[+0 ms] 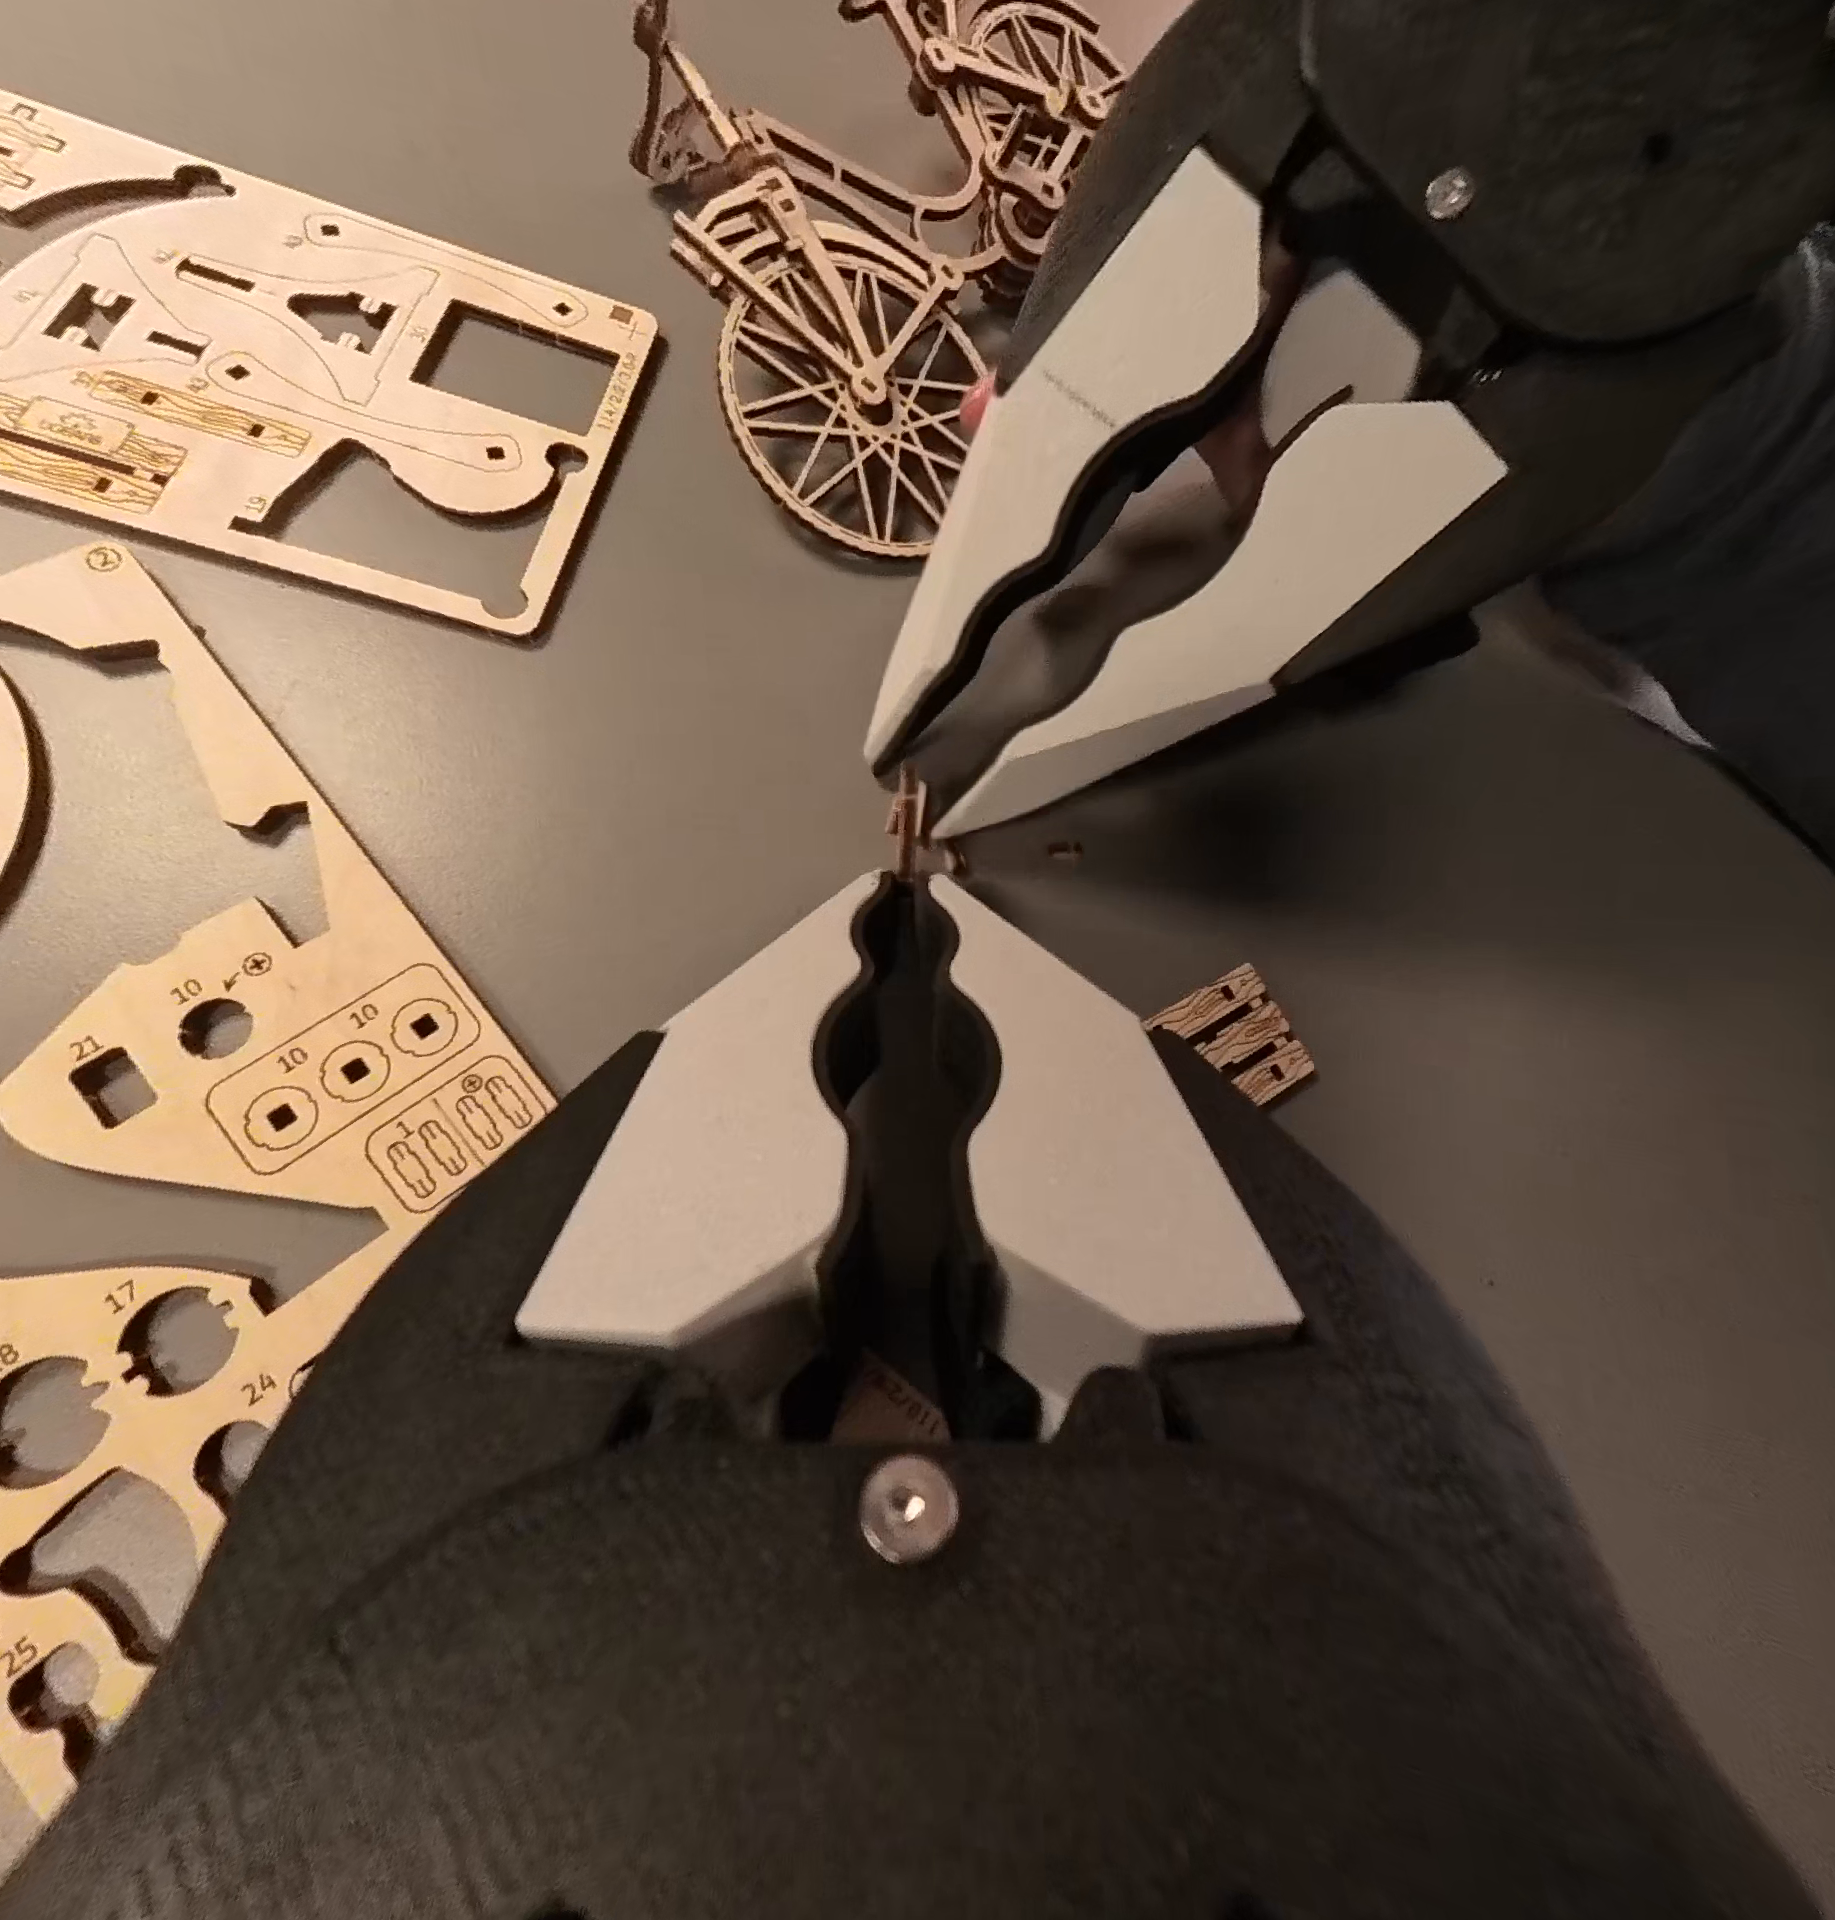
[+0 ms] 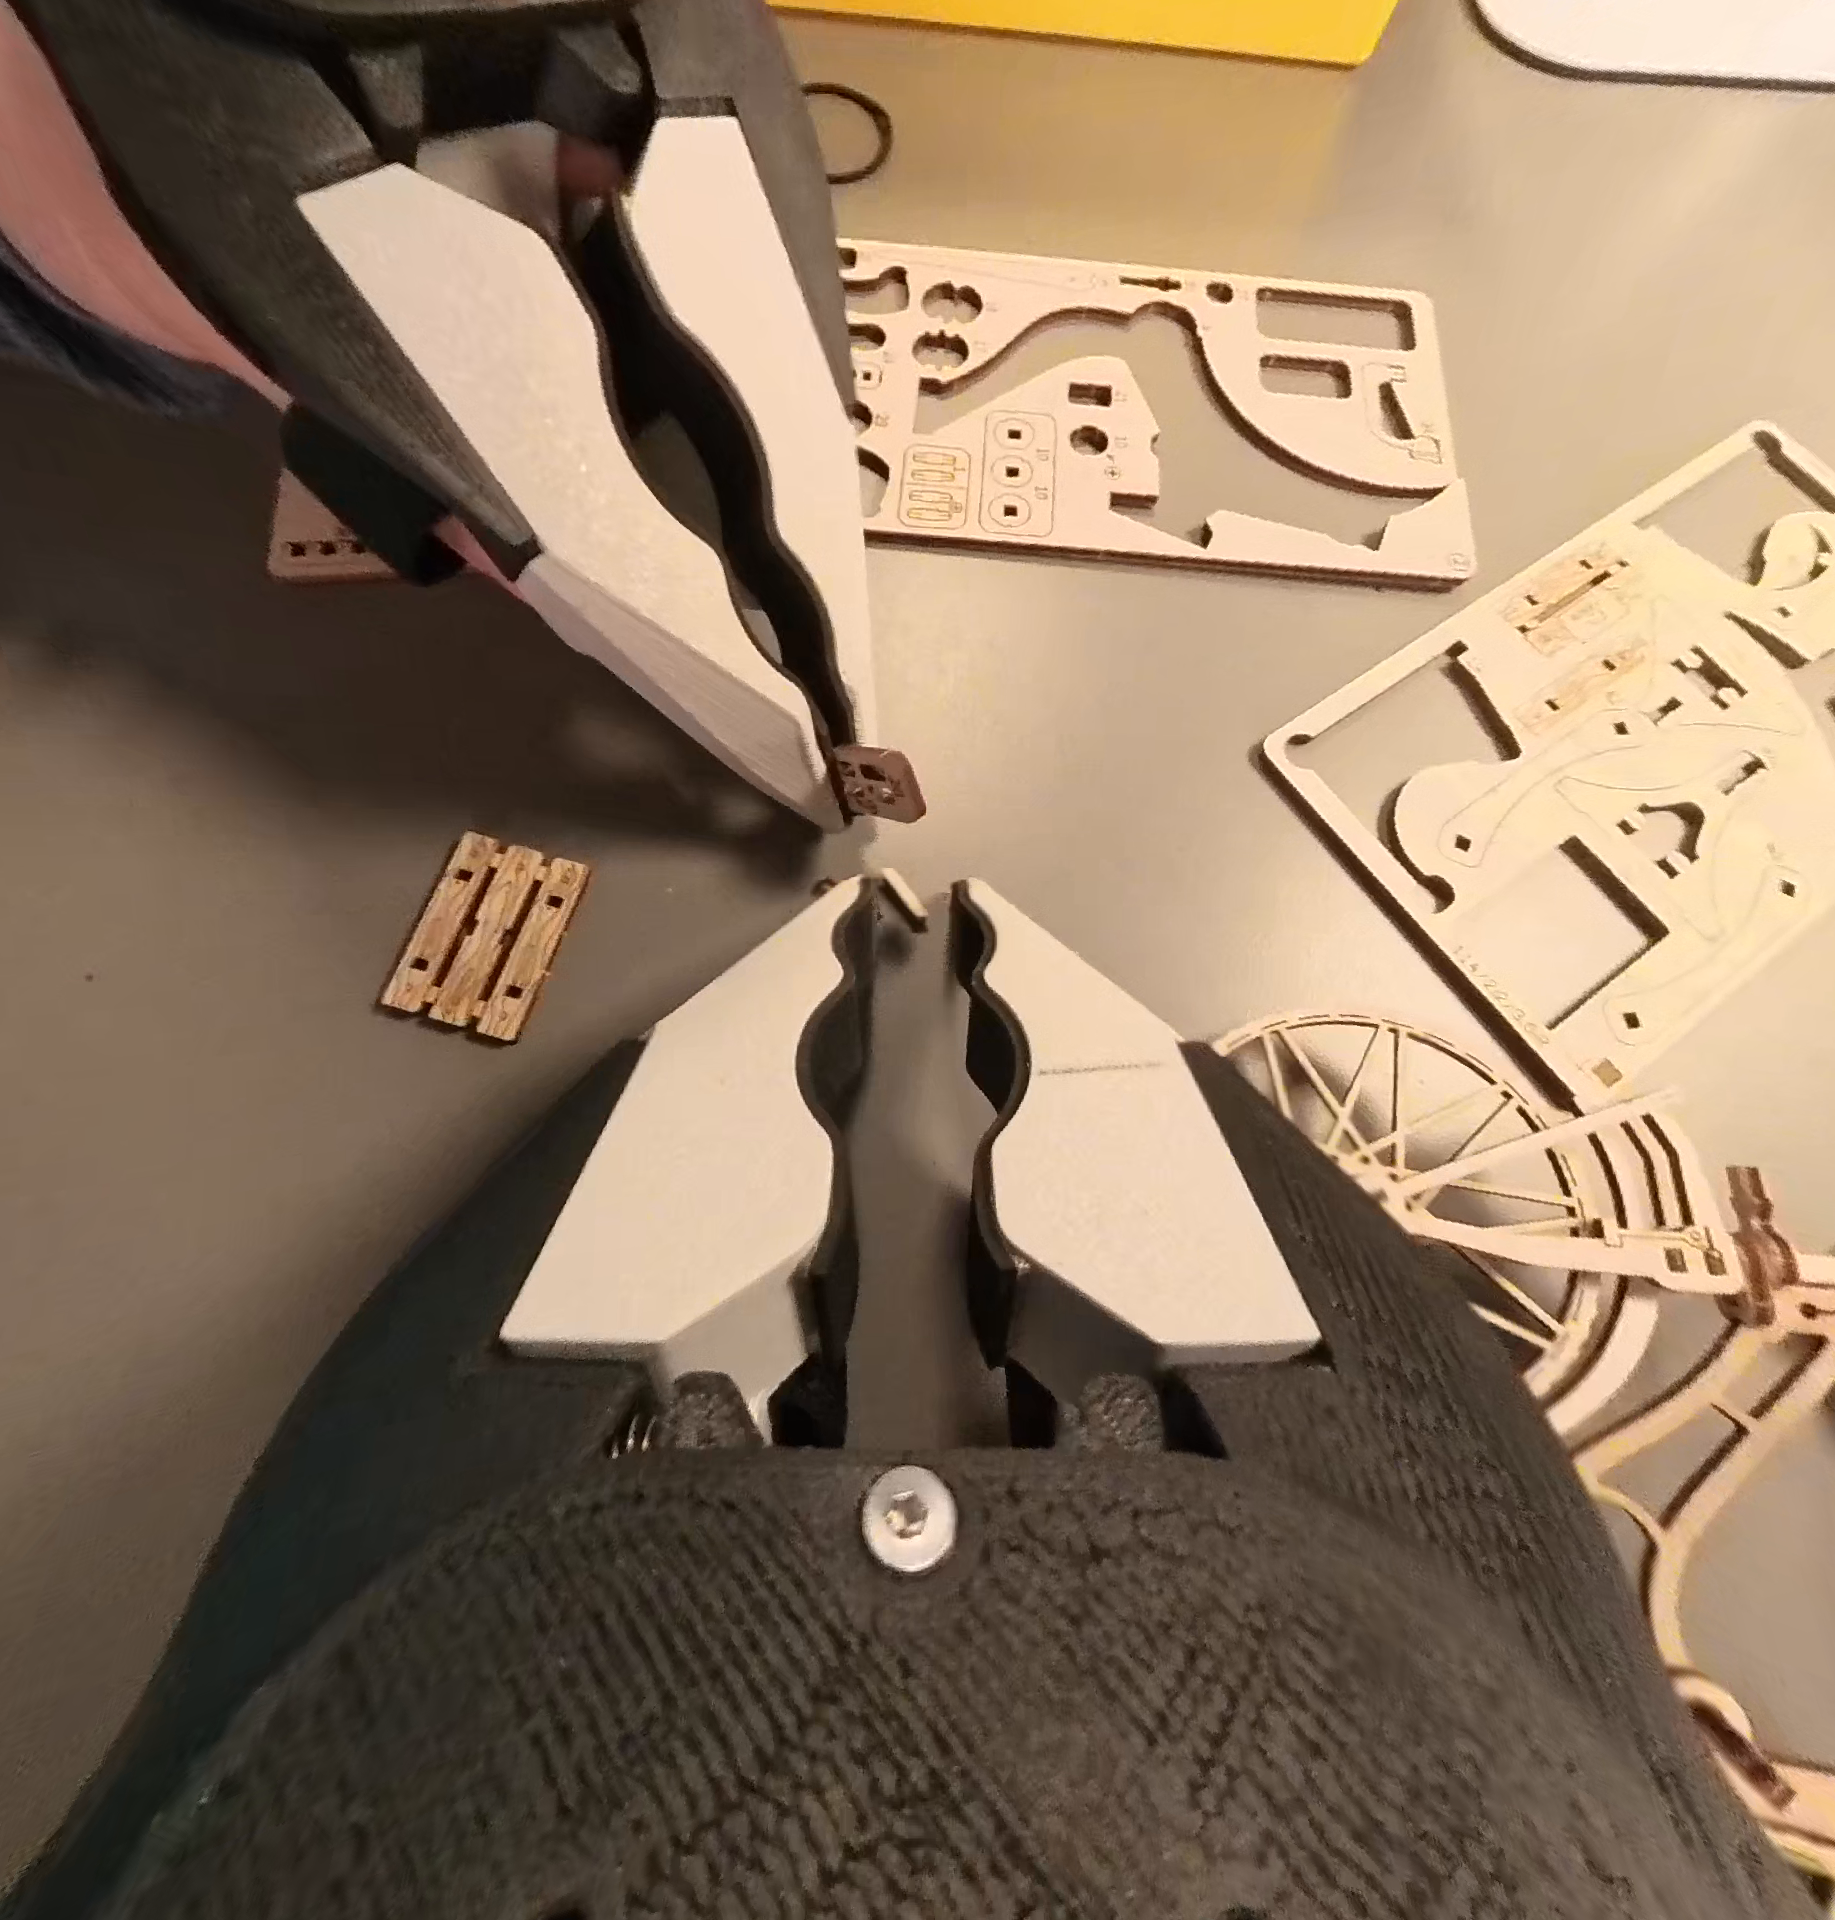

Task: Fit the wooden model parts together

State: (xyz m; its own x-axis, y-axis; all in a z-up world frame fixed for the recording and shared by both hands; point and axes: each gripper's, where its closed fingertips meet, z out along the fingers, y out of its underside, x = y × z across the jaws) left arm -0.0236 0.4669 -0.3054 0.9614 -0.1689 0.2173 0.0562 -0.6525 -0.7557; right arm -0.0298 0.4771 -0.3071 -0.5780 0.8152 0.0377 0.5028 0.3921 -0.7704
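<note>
two claws meet tip to tip over the grey tabletop (image 2: 1152, 727). my left claw (image 1: 905, 883) is clamped on a small dark wooden piece (image 2: 880, 787), held at the very tips so most of it sticks out. my right claw (image 2: 913, 894) has its fingers a little apart, with a pale sliver of wood (image 2: 905, 899) resting against the inner left fingertip; i can't tell if it is truly gripped. the two parts sit just beside each other, not yet joined. to do this well, i'd firm up the right hold first, line the sliver with the slot in the dark piece, and push straight without twisting, since both grips are shallow and either part could pivot or drop. a slatted wooden panel (image 2: 487, 935), the cut-out sheets (image 2: 1308, 540) and the built bicycle (image 1: 851, 416) lie near on the tabletop.
</note>
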